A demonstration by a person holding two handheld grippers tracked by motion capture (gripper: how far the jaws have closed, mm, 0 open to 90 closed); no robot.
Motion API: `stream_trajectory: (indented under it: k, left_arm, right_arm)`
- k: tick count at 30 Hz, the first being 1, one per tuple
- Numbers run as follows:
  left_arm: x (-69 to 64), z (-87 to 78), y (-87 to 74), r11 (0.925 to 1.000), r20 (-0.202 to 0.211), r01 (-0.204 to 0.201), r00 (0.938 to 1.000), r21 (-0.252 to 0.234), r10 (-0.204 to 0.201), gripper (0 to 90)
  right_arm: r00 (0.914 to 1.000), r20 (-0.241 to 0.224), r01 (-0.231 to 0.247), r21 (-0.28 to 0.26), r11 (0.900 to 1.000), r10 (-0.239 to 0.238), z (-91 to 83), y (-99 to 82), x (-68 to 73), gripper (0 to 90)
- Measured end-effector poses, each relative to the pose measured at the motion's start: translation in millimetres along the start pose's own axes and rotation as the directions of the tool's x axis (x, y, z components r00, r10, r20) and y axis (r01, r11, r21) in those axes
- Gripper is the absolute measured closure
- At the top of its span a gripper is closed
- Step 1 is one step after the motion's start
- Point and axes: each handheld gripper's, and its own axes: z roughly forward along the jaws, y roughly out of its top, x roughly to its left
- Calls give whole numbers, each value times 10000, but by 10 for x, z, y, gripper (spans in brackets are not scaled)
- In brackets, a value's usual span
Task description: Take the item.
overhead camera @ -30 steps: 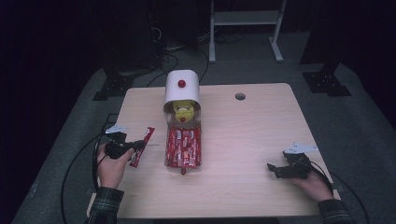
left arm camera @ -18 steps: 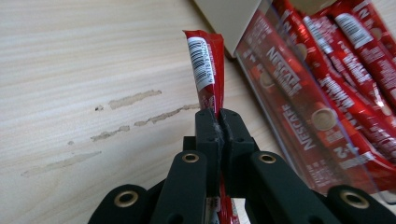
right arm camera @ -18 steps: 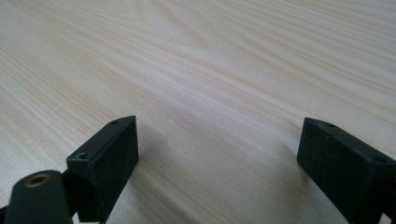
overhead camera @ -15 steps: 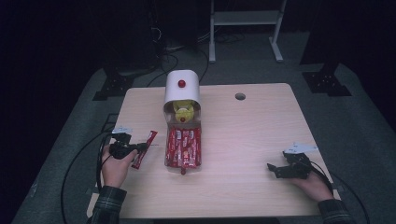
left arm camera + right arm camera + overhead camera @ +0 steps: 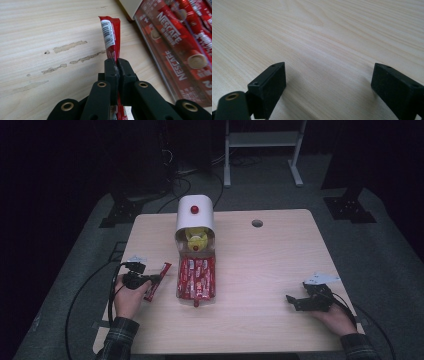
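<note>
One slim glossy red sachet (image 5: 111, 37) is pinched flat by the left gripper (image 5: 117, 65) near the pale wooden table's (image 5: 260, 270) left edge; the right gripper's (image 5: 329, 82) blocky jaws are spread wide, empty.

left tongs (image 5: 117, 65) clamped | right tongs (image 5: 329, 82) spread wide, low

1. The bench (image 5: 260, 270) is a pale wood-grain top with rounded corners, standing on a grey floor (image 5: 380, 250).
2. A small round hole (image 5: 257, 223) sits in the top toward 12 o'clock, right of centre.
3. A white dispenser (image 5: 195, 220) stands left of centre toward 11 o'clock; its clear tray (image 5: 196, 279) of red sachets runs toward 6 o'clock.
4. Pale scuff marks (image 5: 70, 46) streak the wood at the 9 o'clock side.
</note>
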Motion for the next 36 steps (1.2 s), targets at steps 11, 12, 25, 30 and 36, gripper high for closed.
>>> stream_trajectory:
  k: [11,12,25,30,36]
  left_arm:
    - [26,129,1,9998,-209,128,9997,172,-124,870]
    - [35,140,-1,9997,-222,141,9997,178,-137,869]
    - [62,183,-17,9995,-367,208,9991,247,-199,831]
    - [60,168,-15,9997,-472,217,9987,125,-211,754]
    - [61,130,-11,10000,-831,-60,9965,-74,54,578]
  right_arm:
    - [10000,-1,-5,4,10000,5,0,0,0,115]
    - [10000,-1,-7,4,10000,7,0,0,0,115]
    - [10000,0,-11,5,10000,11,0,0,1,115]
    - [10000,0,-8,5,10000,8,0,0,0,115]
    - [10000,0,-5,3,10000,5,0,0,0,115]
